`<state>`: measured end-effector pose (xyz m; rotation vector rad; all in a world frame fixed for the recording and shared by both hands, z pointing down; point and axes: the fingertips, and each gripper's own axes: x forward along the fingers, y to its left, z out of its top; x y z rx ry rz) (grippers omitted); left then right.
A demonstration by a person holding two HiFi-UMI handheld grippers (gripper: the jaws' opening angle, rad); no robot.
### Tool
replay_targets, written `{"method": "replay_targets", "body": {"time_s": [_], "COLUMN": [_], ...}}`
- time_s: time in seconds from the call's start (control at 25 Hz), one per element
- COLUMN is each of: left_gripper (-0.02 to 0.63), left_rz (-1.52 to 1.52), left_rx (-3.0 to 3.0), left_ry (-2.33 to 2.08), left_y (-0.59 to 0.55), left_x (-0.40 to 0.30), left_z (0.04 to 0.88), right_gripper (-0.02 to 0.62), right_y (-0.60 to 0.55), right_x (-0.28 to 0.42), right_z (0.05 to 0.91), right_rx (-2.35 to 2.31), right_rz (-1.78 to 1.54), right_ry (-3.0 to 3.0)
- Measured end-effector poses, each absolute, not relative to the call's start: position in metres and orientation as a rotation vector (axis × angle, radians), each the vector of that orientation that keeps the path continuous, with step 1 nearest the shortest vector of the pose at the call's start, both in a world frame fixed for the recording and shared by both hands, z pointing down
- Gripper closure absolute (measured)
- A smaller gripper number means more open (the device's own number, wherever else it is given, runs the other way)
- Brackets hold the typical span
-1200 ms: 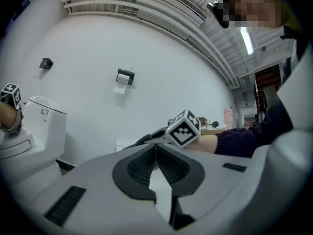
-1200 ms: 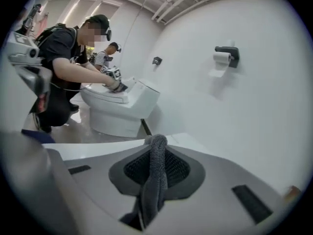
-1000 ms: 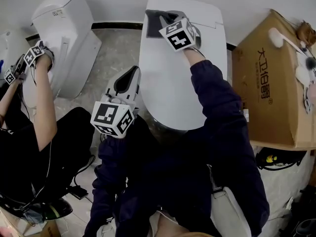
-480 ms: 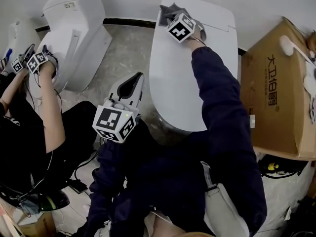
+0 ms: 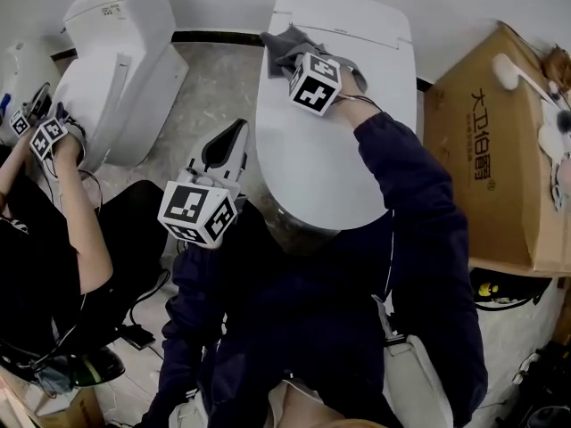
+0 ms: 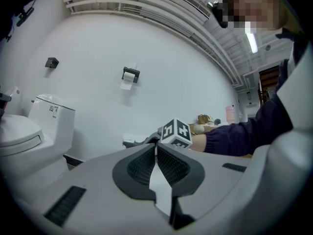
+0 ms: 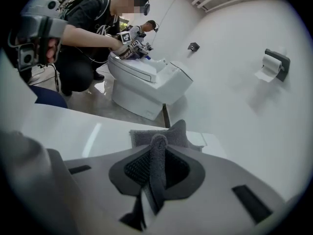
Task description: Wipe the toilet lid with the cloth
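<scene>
Right gripper (image 5: 299, 58): fingers (image 7: 137, 168) closed on a grey cloth (image 5: 284, 41). The right gripper view shows a narrow upright fold of cloth pinched between the pads, with the rest spread flat on the toilet lid (image 5: 330, 159) just ahead of them.

Cloth position: far end of the lid, by its left rear corner. It reaches the left edge. I cannot tell whether it overhangs.

Left gripper (image 5: 234, 136): fingers (image 6: 139, 165) closed on nothing. It hangs beside the lid's left edge, over the floor, touching nothing.

Step, as I judge it: wiping under way at the far corner. Most of the lid lies nearer me.

Risks from here:
- The grip is on one thin fold. Drag from the glossy lid on a pull towards me could work the fold out of the pads and leave the cloth behind.
- The cloth is bunched, so only a small patch is flat. Strokes may leave unwiped strips unless they overlap.
- Pressing too low would put hard fingertips on the lid rather than cloth. That could scratch it.
- A stroke drifting left at this corner would carry the cloth off the edge.
- My right arm is stretched far forward, so pressure is probably uneven.
</scene>
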<state>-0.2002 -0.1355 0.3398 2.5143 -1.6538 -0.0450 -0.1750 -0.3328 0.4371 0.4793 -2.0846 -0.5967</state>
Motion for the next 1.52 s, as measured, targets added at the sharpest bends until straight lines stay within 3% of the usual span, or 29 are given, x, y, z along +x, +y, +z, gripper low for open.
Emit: {"method": "replay_targets", "body": {"time_s": [0.88,1.12,1.52], "left_gripper": [0.588,0.588,0.588], "left_rz": [-0.152,-0.169,-0.159], "left_rx": [2.492,2.505,2.547], "left_ry": [-1.65,-1.651,-1.604], "left_y": [-0.141,-0.144,-0.149], "left_x": [-0.195,-0.19,-0.173], "left_z": [0.323,0.317,0.315], "right_gripper": [0.537,0.537,0.537], "right_y": [-0.05,-0.055,-0.143], "right_x": [-0.122,-0.12,-0.101], "right_z": [0.453,0.444,0.387], "right_rx": [-0.016,0.023,0.525], "right_rz": [-0.502,-0.379,-0.25], "right_ry": [-2.226,-2.343,-2.583]}}
